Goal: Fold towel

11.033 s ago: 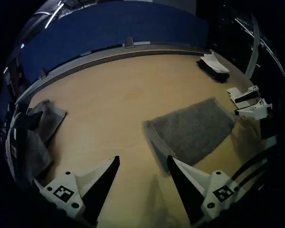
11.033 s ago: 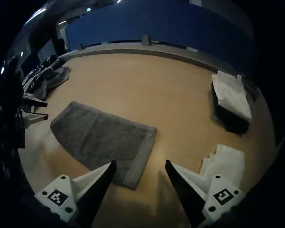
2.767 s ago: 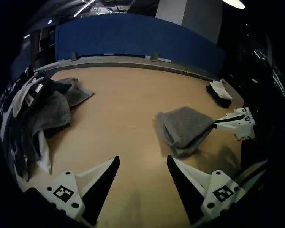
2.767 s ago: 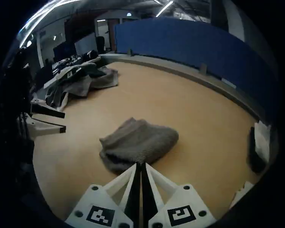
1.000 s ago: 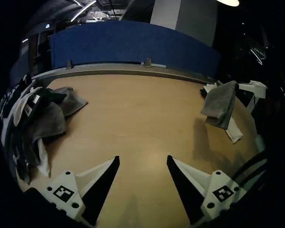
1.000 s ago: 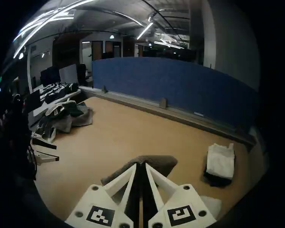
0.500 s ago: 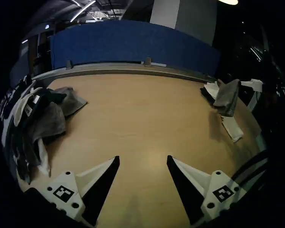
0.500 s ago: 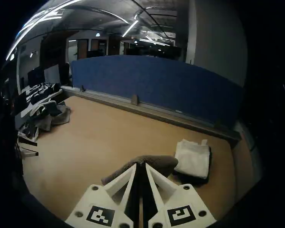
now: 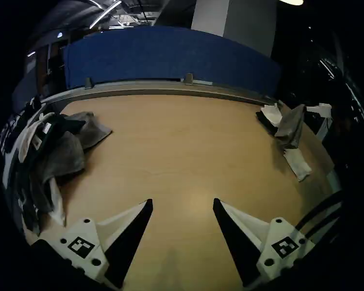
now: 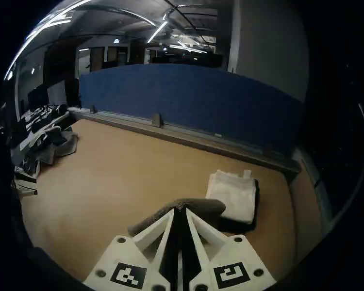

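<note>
My right gripper [image 10: 180,209] has its fingers pressed together, clamped on the grey towel [image 10: 204,204]. The towel bunches over the fingertips and droops to the left below them. Just past it sits a stack [image 10: 232,194], a folded white towel on top of a dark one, near the far right end of the tabletop [image 10: 119,174]. The grey towel's far end overlaps the stack's near edge in the right gripper view; I cannot tell whether the two touch.

My left gripper [image 9: 182,200] is low over the near side of the tabletop [image 9: 182,145], its fingers wide apart with only bare wood between them.

From the left gripper view, the towel [image 9: 289,127] hangs in a loose fold from the right gripper [image 9: 312,107], off at the right edge of the tabletop. It dangles just beside the stack [image 9: 270,114]. A separate white cloth [image 9: 298,165] lies flat on the wood, nearer to me than the hanging towel.

A pile [image 9: 56,150] of crumpled grey, white and dark cloths lies along the left edge of the tabletop, well apart from the towel; it shows small at the far left in the right gripper view [image 10: 56,140]. A blue partition [image 9: 172,53] runs along the back edge of the tabletop [image 10: 191,102].
</note>
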Demonstrator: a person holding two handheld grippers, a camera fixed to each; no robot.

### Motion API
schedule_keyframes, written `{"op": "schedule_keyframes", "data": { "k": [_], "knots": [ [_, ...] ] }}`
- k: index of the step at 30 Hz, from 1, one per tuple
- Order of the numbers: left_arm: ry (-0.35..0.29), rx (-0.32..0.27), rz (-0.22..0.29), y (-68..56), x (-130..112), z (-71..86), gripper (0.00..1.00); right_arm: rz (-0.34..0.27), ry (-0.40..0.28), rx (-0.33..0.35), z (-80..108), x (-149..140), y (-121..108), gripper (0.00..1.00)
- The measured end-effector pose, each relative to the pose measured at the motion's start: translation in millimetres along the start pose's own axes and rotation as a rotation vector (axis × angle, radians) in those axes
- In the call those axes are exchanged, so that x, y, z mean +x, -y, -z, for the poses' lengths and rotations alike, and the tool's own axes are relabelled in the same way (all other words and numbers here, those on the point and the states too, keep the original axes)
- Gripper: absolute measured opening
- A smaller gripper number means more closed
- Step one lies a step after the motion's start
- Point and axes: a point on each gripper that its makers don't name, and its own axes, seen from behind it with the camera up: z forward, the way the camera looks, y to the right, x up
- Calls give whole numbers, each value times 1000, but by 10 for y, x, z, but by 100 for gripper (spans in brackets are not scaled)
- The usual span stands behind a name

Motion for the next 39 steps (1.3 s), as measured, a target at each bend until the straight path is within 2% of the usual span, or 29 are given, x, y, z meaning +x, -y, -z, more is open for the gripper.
{"op": "schedule_keyframes", "data": {
  "k": [6,12,17,30,39],
  "knots": [
    [1,0,-1,-7,-3,2,92,-19,17,-9,-23,-127,-65,1],
    [3,2,-6,-4,-24,16,92,-54,50,-31,-1,-388,-181,1],
    [5,2,-8,-17,-30,18,92,-86,73,-60,122,-632,-292,1],
    [13,-5,-25,-78,-42,16,92,-203,165,-153,452,-1506,-654,1],
    [21,-4,-38,-104,-77,27,92,-277,219,-211,557,-1967,-876,1]
  ]
}}
